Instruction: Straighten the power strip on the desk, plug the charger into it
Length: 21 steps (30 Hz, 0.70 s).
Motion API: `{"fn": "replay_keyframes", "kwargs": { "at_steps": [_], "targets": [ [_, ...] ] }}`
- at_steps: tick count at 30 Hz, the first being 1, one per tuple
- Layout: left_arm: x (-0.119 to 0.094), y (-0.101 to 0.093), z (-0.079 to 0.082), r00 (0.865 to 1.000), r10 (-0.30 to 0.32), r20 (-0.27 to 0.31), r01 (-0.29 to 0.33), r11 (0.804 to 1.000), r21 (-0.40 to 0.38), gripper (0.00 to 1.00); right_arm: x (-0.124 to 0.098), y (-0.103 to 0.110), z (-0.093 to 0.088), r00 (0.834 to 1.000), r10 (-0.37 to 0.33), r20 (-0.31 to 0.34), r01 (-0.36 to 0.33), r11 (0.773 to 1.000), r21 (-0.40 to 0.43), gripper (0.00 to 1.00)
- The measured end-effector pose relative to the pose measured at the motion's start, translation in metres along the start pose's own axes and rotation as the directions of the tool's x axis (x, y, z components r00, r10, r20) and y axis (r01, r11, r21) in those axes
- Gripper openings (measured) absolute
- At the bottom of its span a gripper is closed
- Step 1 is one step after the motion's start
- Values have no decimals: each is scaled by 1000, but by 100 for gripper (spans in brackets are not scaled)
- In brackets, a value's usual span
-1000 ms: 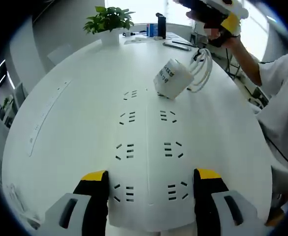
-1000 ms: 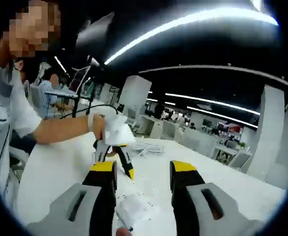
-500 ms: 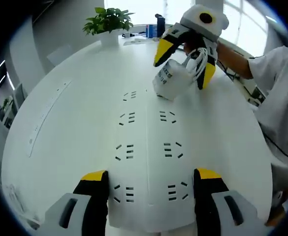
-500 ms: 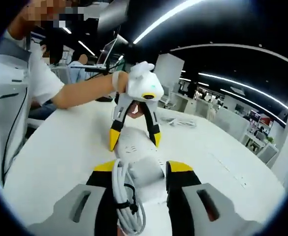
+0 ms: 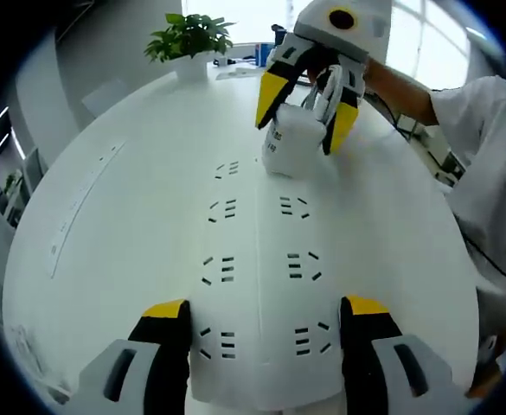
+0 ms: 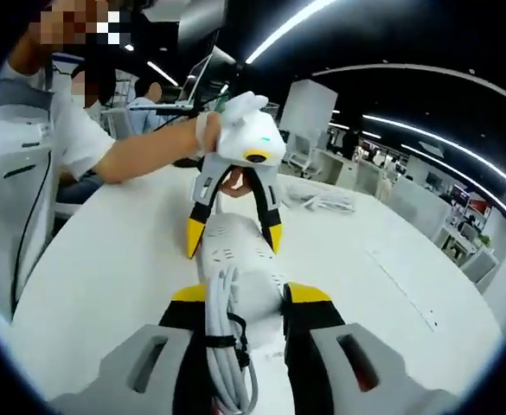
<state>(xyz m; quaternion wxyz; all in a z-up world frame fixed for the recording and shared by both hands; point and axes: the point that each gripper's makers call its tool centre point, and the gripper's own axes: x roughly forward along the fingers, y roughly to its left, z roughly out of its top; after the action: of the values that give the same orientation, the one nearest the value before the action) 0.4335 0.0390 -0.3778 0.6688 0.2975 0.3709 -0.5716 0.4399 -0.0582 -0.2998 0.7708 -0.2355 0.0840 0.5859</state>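
The wide white power strip (image 5: 261,259) lies flat on the white desk (image 5: 114,259), running away from my left gripper (image 5: 265,311), whose jaws press on both sides of its near end. At the strip's far end my right gripper (image 5: 306,117) is shut on the white charger (image 5: 287,147), which sits over the far right sockets. In the right gripper view the charger (image 6: 254,290) and its coiled white cable (image 6: 227,363) sit between my right gripper's (image 6: 251,298) jaws. Beyond it, the left gripper (image 6: 233,240) straddles the power strip (image 6: 240,259).
A potted plant (image 5: 192,39) and a blue box (image 5: 274,52) stand at the desk's far edge. A cable slot (image 5: 80,194) runs along the left. A person's sleeve (image 5: 486,130) is on the right. Loose white cables (image 6: 317,203) lie on the desk.
The right gripper came down from above and closed on the charger, which had lain loose on the strip's far end. The charger has shifted slightly left. The left gripper has kept still.
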Motion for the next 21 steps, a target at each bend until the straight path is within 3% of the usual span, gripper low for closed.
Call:
{"fn": "replay_keyframes", "kwargs": {
  "at_steps": [2, 3, 4, 5, 8, 13, 14, 21],
  "targets": [
    [0, 0, 0, 1000, 0, 0, 0, 1000, 0, 71, 2, 3, 2, 1000, 4, -9, -5, 994, -105, 27],
    [0, 0, 0, 1000, 0, -1, 0, 1000, 0, 71, 2, 5, 1, 1000, 2, -1, -2, 998, -58, 27],
    [0, 0, 0, 1000, 0, 0, 0, 1000, 0, 71, 2, 3, 1, 1000, -4, 25, 2, 997, 73, 27],
    [0, 0, 1, 1000, 1, -1, -1, 1000, -1, 71, 1, 0, 1, 1000, -4, 29, 2, 998, 66, 27],
    [0, 0, 1, 1000, 1, 2, -1, 1000, -2, 71, 1, 2, 1, 1000, -1, 1, 1, 998, -57, 27],
    [1, 0, 1, 1000, 1, 2, -1, 1000, -1, 71, 1, 6, 0, 1000, 3, -6, -3, 999, -48, 27],
    [1, 0, 1, 1000, 1, 2, -1, 1000, -1, 71, 0, 6, -1, 1000, 5, -20, -7, 995, -99, 27],
    [1, 0, 2, 1000, 0, 5, 0, 1000, -1, 71, 1, 7, -1, 1000, 8, -13, -9, 997, -82, 28]
  ]
}}
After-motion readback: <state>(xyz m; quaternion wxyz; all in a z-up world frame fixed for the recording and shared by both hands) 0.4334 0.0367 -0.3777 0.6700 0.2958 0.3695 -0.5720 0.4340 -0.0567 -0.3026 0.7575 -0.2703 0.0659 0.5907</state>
